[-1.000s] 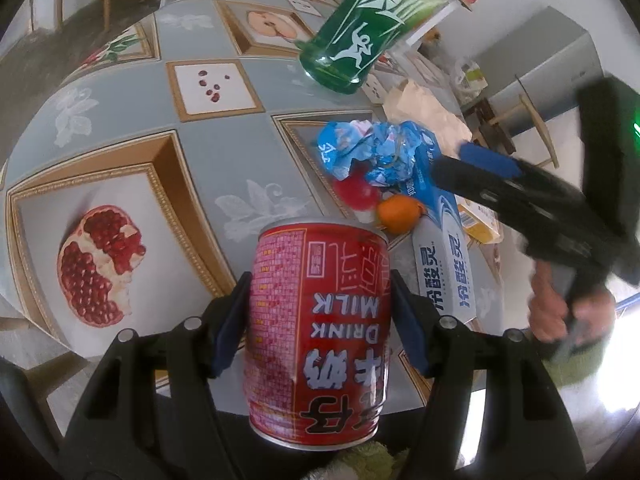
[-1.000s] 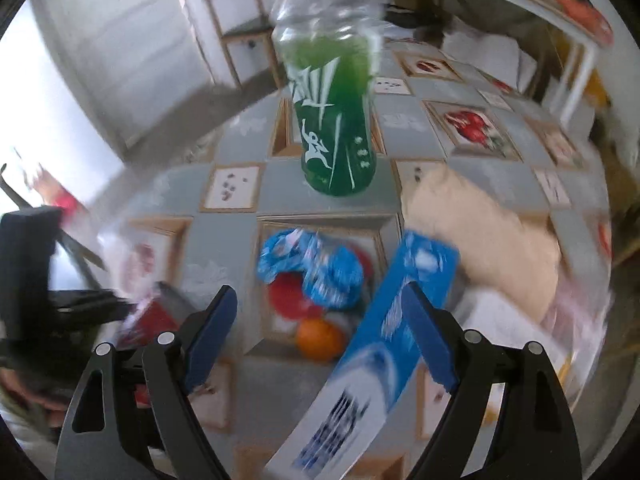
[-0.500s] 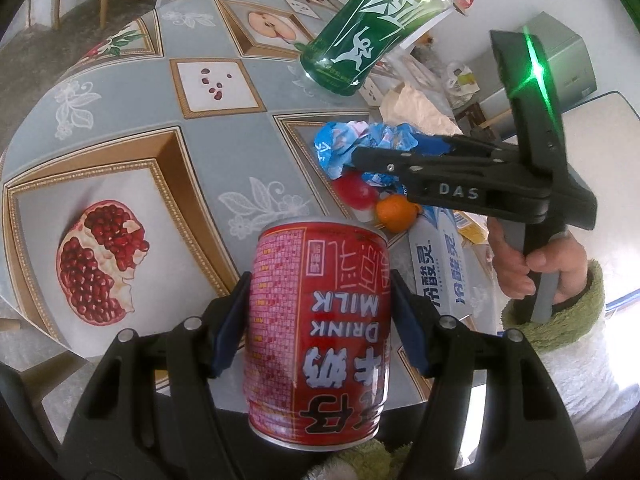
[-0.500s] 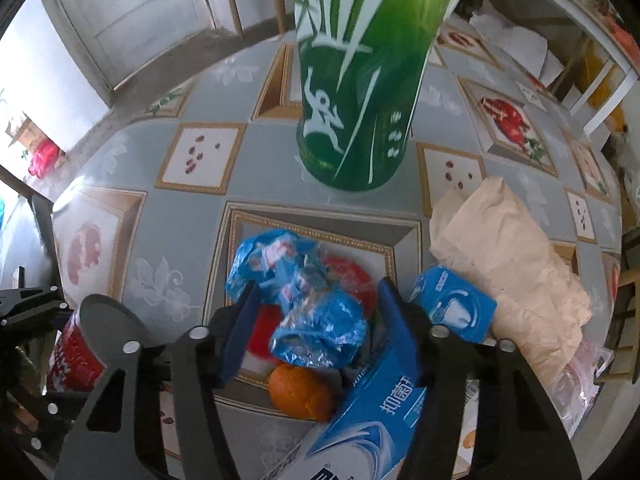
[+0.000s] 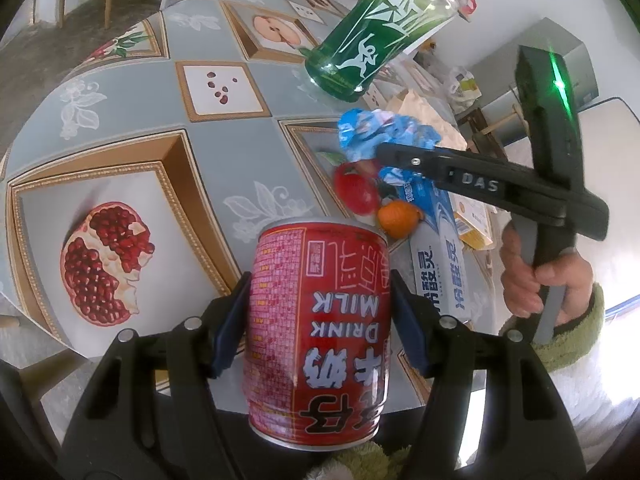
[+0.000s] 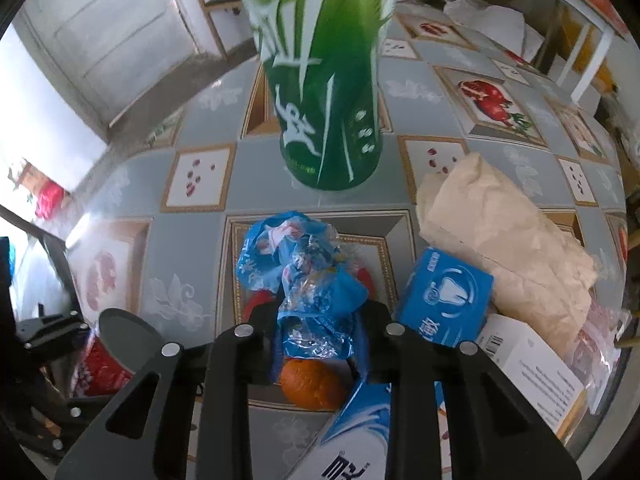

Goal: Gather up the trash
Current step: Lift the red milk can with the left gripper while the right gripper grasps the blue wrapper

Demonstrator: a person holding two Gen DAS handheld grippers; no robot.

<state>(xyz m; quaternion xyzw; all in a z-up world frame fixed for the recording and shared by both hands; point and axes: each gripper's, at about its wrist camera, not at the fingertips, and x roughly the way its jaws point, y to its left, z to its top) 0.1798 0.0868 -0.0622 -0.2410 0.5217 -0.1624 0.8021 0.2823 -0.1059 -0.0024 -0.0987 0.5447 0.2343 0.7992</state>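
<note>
Table (image 5: 224, 168) with the fruit-print cloth is the stage, cluttered on the far side: tall green soda bottle (image 6: 324, 92), beige paper bag (image 6: 508, 240), toothpaste box (image 5: 440, 268), a tangerine (image 6: 310, 384). Left gripper (image 5: 320, 316) has its jaws clamped on a red milk drink can (image 5: 318, 336), carried above the table edge. Right gripper (image 6: 320, 344) has just been closing, and its pads now pinch the crumpled blue plastic wrapper (image 6: 304, 272), which sits on the table just in front of the bottle. So it looks like the grab step on the wrapper; next I'd guess lift it straight up without dragging the tangerine or bumping the bottle, then bin both.
</note>
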